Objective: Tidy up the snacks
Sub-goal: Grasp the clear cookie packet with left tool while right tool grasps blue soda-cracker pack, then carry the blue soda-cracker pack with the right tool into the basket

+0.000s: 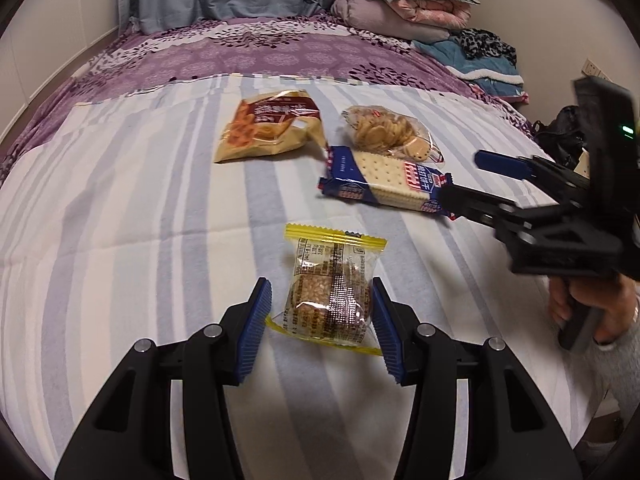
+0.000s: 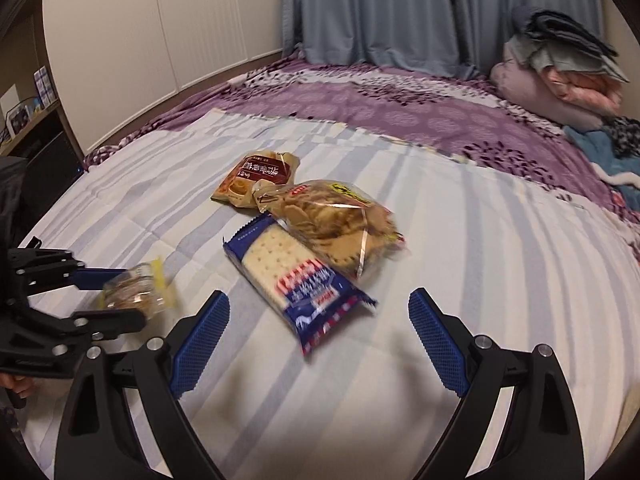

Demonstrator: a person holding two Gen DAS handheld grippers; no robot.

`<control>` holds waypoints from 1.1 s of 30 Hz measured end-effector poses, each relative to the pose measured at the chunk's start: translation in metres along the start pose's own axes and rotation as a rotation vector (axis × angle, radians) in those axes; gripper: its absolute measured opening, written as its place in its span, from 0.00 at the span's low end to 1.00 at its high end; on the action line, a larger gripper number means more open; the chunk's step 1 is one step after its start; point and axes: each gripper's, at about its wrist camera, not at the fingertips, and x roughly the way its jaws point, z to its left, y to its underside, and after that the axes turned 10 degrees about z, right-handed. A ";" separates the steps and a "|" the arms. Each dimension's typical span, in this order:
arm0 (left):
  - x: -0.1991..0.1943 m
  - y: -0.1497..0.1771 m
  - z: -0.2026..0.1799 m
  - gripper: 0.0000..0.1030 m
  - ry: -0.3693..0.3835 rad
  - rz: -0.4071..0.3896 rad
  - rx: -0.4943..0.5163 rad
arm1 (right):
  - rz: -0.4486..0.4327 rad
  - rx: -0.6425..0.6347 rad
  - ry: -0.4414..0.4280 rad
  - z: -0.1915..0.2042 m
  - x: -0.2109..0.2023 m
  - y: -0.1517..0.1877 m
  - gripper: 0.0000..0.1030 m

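A small clear packet with yellow edges (image 1: 330, 300) (image 2: 136, 294), holding a brown seeded cake, sits between the blue pads of my left gripper (image 1: 320, 316) (image 2: 128, 298), which is shut on it just above the striped sheet. Farther back lie a blue soda-cracker pack (image 1: 384, 182) (image 2: 292, 276), a clear bag of round biscuits (image 1: 384, 130) (image 2: 332, 220) and a brown-gold snack bag (image 1: 268, 128) (image 2: 256, 178). My right gripper (image 2: 320, 300) (image 1: 464, 178) hangs open at the near end of the cracker pack, jaws wide, pads not touching it.
The snacks rest on a blue-and-white striped sheet (image 1: 120, 220) over a purple bedspread (image 1: 240, 52). Folded blankets (image 1: 404, 4) are piled at the far right corner. A person's hand (image 1: 592, 308) grips the right tool's handle. Grey curtains (image 2: 380, 12) hang behind.
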 end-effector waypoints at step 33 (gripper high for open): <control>-0.023 0.014 0.031 0.50 0.006 -0.046 -0.115 | 0.140 -0.077 -0.002 0.042 0.052 -0.024 0.48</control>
